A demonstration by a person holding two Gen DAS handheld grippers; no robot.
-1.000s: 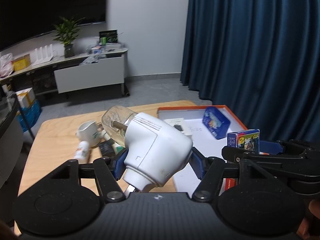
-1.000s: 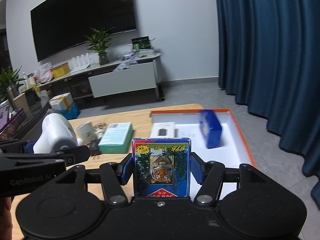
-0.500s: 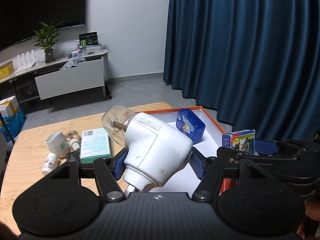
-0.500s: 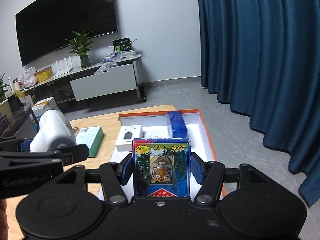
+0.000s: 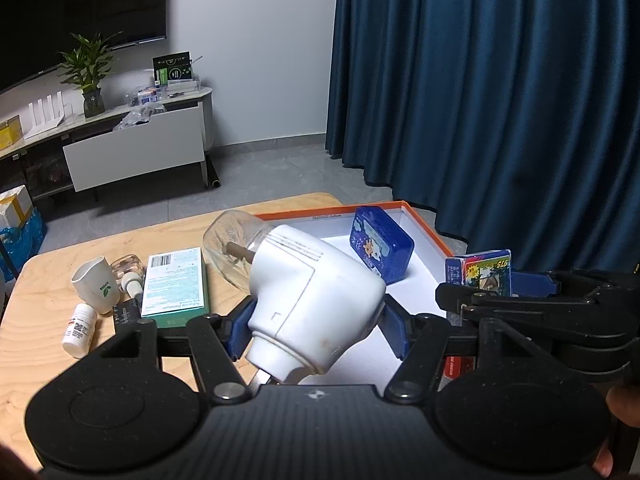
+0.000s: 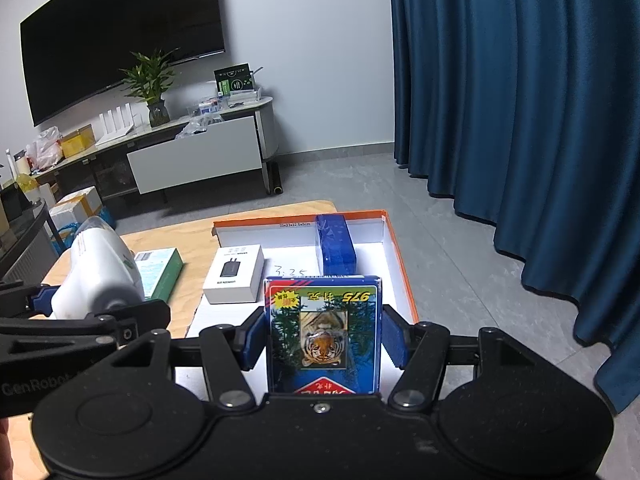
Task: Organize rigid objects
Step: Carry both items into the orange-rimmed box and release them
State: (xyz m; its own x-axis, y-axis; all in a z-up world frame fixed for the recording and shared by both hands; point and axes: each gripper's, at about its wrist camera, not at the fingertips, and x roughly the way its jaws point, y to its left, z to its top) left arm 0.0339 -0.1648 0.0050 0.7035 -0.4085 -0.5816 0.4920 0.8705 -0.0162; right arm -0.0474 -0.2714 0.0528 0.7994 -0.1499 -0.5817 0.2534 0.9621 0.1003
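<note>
Left gripper [image 5: 316, 328] clamps white appliance [image 5: 312, 300]; right gripper [image 6: 324, 336] clamps card box [image 6: 324, 336].

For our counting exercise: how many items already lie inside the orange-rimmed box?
2: a blue tin at the far side and a white charger box at the left; the grippers may hide others nearer.

A white plug-in device [image 5: 316, 304] with a clear dome, tilted, and an upright blue tiger-print card box [image 6: 323, 334] are held above an orange-rimmed white box [image 6: 394, 248] containing a blue tin [image 6: 335, 246] and a white charger carton [image 6: 234, 273].
</note>
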